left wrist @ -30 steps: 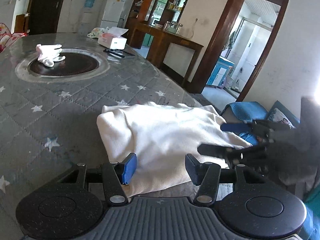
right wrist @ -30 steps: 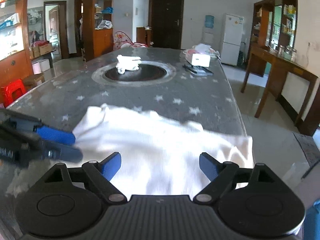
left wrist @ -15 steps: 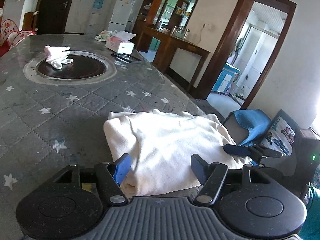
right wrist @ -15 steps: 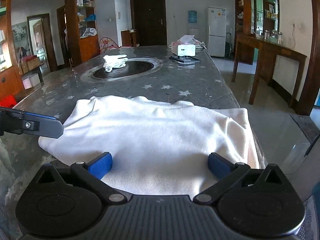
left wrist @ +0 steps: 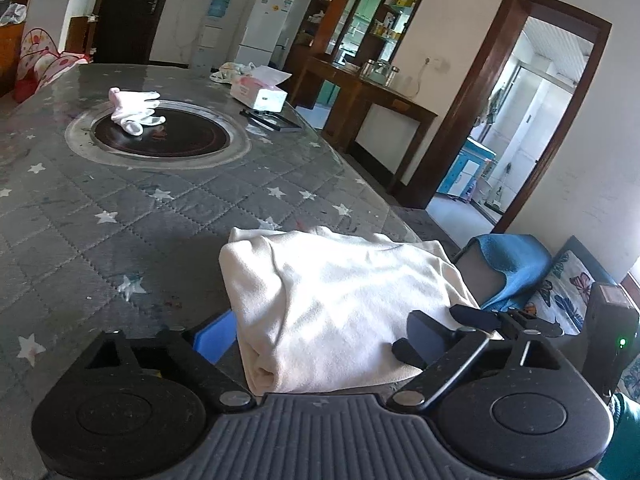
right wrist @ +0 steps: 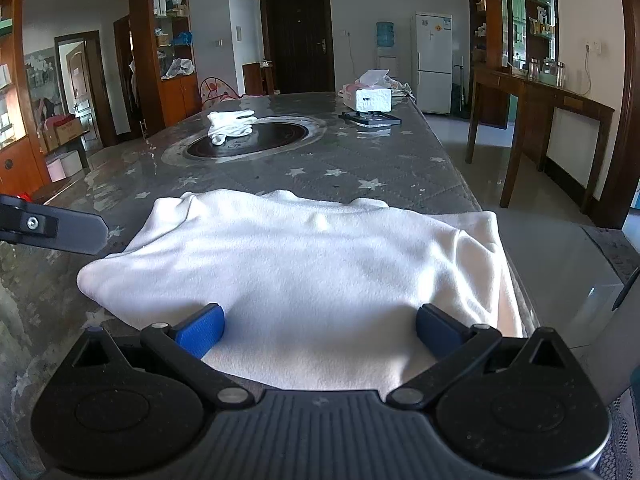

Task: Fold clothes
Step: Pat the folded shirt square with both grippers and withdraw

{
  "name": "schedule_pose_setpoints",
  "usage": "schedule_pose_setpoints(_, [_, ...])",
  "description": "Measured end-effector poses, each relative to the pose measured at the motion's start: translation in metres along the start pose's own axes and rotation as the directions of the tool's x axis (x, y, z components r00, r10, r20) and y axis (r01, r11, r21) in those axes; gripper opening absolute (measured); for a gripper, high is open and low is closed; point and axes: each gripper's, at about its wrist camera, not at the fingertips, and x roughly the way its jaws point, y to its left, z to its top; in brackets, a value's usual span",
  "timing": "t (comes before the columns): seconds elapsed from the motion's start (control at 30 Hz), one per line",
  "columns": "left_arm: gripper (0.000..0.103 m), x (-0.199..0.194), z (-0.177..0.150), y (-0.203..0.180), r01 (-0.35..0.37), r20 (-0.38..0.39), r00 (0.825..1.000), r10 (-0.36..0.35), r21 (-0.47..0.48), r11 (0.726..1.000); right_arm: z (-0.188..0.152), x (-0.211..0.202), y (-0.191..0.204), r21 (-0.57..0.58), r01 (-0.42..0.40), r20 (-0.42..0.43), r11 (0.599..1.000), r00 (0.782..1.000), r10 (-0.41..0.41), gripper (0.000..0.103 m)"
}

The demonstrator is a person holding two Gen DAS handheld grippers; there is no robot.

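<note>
A white garment (left wrist: 340,304) lies folded on the grey star-patterned table (left wrist: 120,220), close to its near right edge. My left gripper (left wrist: 316,336) straddles the garment's near left corner; its jaws are opening and the blue pads (left wrist: 212,338) stand off the cloth. In the right wrist view the same garment (right wrist: 300,264) spreads flat, and my right gripper (right wrist: 320,332) is wide open over its near hem, with cloth between the pads (right wrist: 202,330) but not pinched. One finger of the left gripper (right wrist: 52,230) shows at the left edge there.
White gloves (left wrist: 134,110) lie on a round dark inset (left wrist: 160,136) at the table's middle. A tissue box (left wrist: 260,96) and a flat black item (left wrist: 272,120) sit at the far side. A seat with a blue cloth (left wrist: 512,264) stands past the table's right edge.
Both grippers' jaws have spread wider and no longer pinch the garment. The garment has settled flat on the table.
</note>
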Motion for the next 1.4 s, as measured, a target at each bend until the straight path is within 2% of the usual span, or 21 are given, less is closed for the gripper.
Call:
schedule_pose_setpoints(0.13, [0.103,-0.002,0.001,-0.002,-0.021,0.005,1.000,0.021,0.000,1.000,0.000,0.000,-0.001,0.002,-0.002,-0.001,1.000,1.000,0.002,0.103])
schedule_pose_setpoints(0.7, [0.103,-0.014,0.002,0.002,-0.131,0.023,0.991,0.130,0.023,0.991,0.008,-0.006,0.012,-0.051,0.028,-0.008,0.998,1.000,-0.029,0.103])
schedule_pose_setpoints(0.87, [0.103,-0.015,0.002,0.006,-0.152,0.013,0.988,0.151,0.017,0.988,0.010,-0.014,0.020,-0.064,0.013,-0.004,0.998,1.000,-0.013,0.103])
schedule_pose_setpoints(1.4, [0.103,-0.020,-0.009,-0.017,-0.211,-0.037,0.976,0.216,0.105,0.972,0.003,-0.033,0.019,0.047,0.068,-0.055,0.997,0.996,-0.065,0.103])
